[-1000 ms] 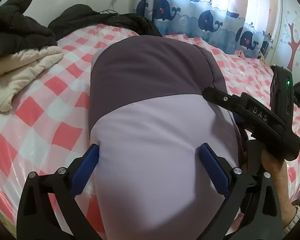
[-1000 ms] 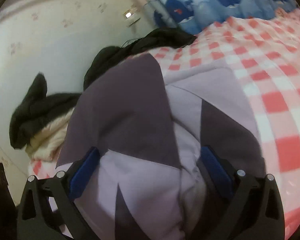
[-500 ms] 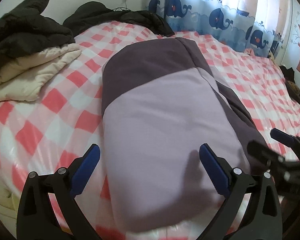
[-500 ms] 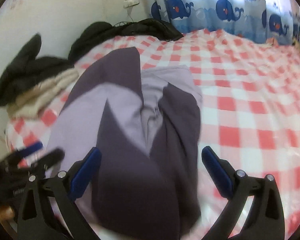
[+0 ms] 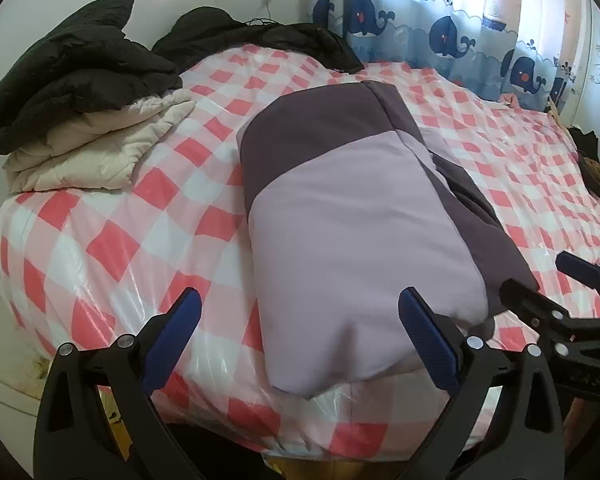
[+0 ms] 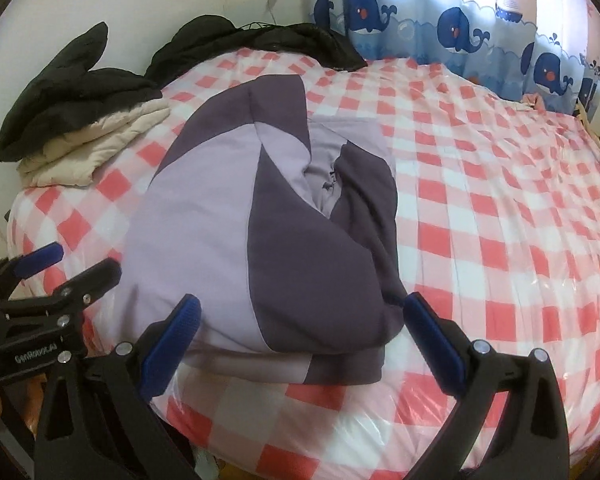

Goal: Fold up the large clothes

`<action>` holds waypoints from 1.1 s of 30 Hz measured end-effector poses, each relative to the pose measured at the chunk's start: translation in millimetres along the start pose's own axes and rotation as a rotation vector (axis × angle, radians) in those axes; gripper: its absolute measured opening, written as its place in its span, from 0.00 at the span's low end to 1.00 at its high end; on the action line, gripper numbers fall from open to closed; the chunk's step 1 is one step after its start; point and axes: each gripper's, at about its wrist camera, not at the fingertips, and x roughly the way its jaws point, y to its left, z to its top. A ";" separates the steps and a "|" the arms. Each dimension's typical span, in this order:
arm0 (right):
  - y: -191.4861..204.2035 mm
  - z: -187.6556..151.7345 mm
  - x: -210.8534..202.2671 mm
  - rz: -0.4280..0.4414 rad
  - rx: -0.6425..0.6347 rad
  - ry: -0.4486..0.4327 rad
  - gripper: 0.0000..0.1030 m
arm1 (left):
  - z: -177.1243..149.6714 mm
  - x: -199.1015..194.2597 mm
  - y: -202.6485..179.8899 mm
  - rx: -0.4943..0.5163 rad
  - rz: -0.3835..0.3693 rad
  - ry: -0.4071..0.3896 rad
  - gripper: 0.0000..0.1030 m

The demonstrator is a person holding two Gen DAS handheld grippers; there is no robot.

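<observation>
Both claws are spread wide with nothing in them: left gripper [image 5: 300, 324] and right gripper [image 6: 304, 324] hang off the bed's [image 5: 100, 240] near edge. The folded purple jacket [image 5: 352, 216] lies on the checkered cover by that edge. Piled black and cream clothes [image 5: 84, 120] sit at the far left corner, whale curtains [image 5: 440, 36] behind.

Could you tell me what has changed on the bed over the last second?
Both grippers, left and right, drew back from the folded purple jacket, jaws open and empty throughout. The jacket stayed folded on the checked bedspread, and the black and cream pile is unmoved.
</observation>
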 end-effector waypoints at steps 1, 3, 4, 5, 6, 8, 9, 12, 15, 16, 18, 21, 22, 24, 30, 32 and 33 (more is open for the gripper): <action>0.2 0.3 -1.3 -0.009 -0.003 -0.003 0.95 | 0.1 -1.2 -0.6 0.001 -0.003 0.001 0.92; 1.3 0.4 -1.7 -0.018 -0.013 0.004 0.95 | -1.2 -5.2 -1.0 0.002 -0.012 0.001 0.92; 1.7 0.2 -1.7 -0.018 -0.014 0.007 0.95 | -1.3 -6.1 -1.1 0.003 -0.014 0.001 0.92; 1.9 0.1 -2.0 -0.019 -0.015 0.007 0.95 | -1.4 -6.0 -0.1 0.002 -0.020 0.005 0.92; 2.0 0.0 -1.7 -0.018 -0.015 0.012 0.95 | -2.1 -6.6 0.9 -0.004 -0.031 0.015 0.92; 2.1 -0.7 -1.3 -0.010 -0.012 0.021 0.95 | -2.8 -7.8 0.7 -0.009 -0.034 0.022 0.92; 2.3 -1.0 -1.2 -0.009 -0.010 0.024 0.95 | -3.7 -8.8 1.8 -0.012 -0.038 0.026 0.92; 2.3 -1.2 0.4 -0.011 -0.006 0.046 0.95 | -4.8 -9.0 3.8 -0.019 -0.037 0.035 0.92; 1.6 -2.6 -0.5 -0.007 0.003 0.052 0.95 | -6.1 -9.6 6.3 -0.030 -0.034 0.050 0.92; 1.9 -2.7 -1.4 -0.009 0.002 0.052 0.95 | -6.3 -9.6 6.9 -0.033 -0.034 0.058 0.92; 2.4 -3.2 -2.8 -0.012 0.002 0.052 0.95 | -7.0 -11.8 7.0 -0.030 -0.032 0.056 0.92; 3.5 -3.6 -6.6 -0.015 0.000 0.049 0.95 | -7.7 -16.2 6.5 -0.021 -0.029 0.051 0.92; 3.7 -3.7 -7.8 -0.019 -0.002 0.048 0.95 | -8.2 -17.8 6.1 -0.018 -0.029 0.048 0.92; 4.2 -4.1 -10.1 -0.020 -0.004 0.049 0.95 | -8.5 -20.2 6.5 -0.014 -0.026 0.043 0.92; 4.9 -5.1 -10.9 -0.018 -0.004 0.049 0.95 | -9.5 -24.6 10.9 -0.016 -0.042 0.038 0.92; 5.7 -6.4 -12.9 -0.020 -0.006 0.049 0.95 | -11.1 -22.6 12.8 -0.028 -0.072 0.070 0.92; 5.7 -6.6 -12.9 -0.020 -0.005 0.049 0.95 | -12.0 -19.5 13.3 -0.034 -0.090 0.100 0.92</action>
